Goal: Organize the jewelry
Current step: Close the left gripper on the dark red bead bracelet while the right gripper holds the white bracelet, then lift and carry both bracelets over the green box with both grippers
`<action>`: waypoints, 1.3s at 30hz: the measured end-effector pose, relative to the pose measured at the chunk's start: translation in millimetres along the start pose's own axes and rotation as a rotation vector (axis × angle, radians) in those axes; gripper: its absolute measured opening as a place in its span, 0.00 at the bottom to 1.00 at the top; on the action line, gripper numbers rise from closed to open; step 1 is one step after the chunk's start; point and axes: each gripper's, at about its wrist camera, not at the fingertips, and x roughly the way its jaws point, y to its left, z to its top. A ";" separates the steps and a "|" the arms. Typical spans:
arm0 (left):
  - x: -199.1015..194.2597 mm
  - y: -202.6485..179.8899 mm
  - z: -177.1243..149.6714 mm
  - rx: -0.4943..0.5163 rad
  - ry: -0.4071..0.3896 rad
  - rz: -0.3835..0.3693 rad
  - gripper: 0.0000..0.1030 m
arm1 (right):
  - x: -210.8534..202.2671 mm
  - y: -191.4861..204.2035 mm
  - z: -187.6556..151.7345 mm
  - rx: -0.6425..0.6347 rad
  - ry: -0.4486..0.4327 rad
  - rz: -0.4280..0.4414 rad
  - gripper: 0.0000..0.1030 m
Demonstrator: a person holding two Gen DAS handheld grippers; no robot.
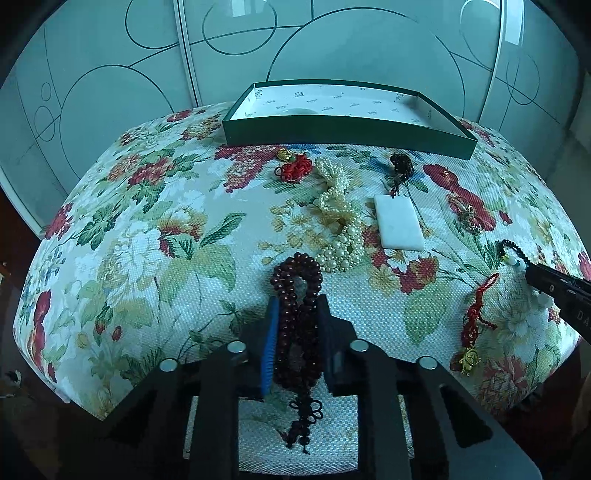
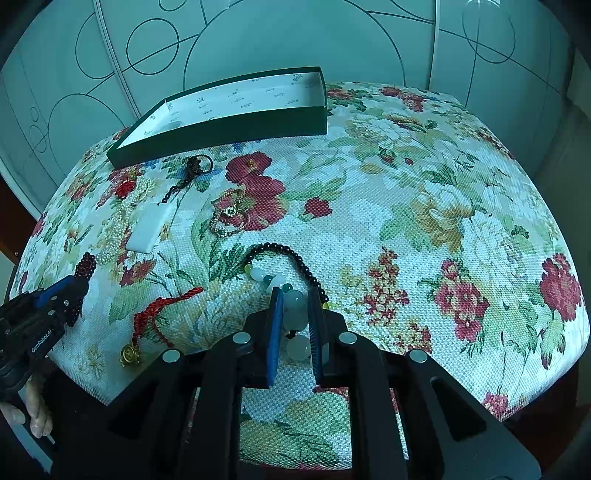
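In the left wrist view, the left gripper (image 1: 297, 314) sits at 6 o'clock with its fingers (image 1: 270, 343) pressed in on a dark red bead bracelet (image 1: 295, 295), whose loop rises out past the fingertips while its knotted tassel hangs down between the gripper's arms. The bracelet lies on the flower-patterned tabletop (image 1: 129, 240). Just beyond its loop, toward 12 o'clock, a heap of pearl strands (image 1: 338, 221) stretches away, and a white rectangular pendant (image 1: 400, 223) lies just beside it at 1 o'clock. At 3 o'clock a red knotted cord with a gold charm (image 1: 476, 317) lies near the right gripper (image 1: 532, 271), which enters from the right edge.

In the right wrist view, the right gripper (image 2: 295, 295) at 6 o'clock has its fingers (image 2: 275, 332) narrowed onto the pale jade beads of a black bead necklace (image 2: 291, 258); the string of black beads arcs away from the fingertips over the cloth. A gold chain bracelet (image 2: 229, 214) lies farther out at 11 o'clock.

Farther still, a red knot ornament with a gold piece (image 1: 293, 166) rests at 12 o'clock in the left wrist view, with a dark brown beaded charm (image 1: 400, 164) at 1 o'clock. Behind these, at the far edge of the tabletop, stands an open green box (image 1: 343, 134) with a white printed lining; a pale round shape shows inside, too faint to make out. Panels with circle patterns (image 1: 240, 33) close the background.
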 end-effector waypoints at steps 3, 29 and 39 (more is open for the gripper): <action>-1.9 8.4 2.9 -0.039 -0.005 -0.028 0.11 | 0.2 -0.7 0.2 0.007 0.000 0.006 0.13; -17.5 22.1 31.2 -0.061 -0.081 -0.028 0.10 | -28.8 8.1 15.4 0.005 -0.070 0.052 0.13; -19.7 21.2 41.3 -0.056 -0.098 -0.027 0.10 | -38.9 16.6 25.4 -0.015 -0.098 0.059 0.13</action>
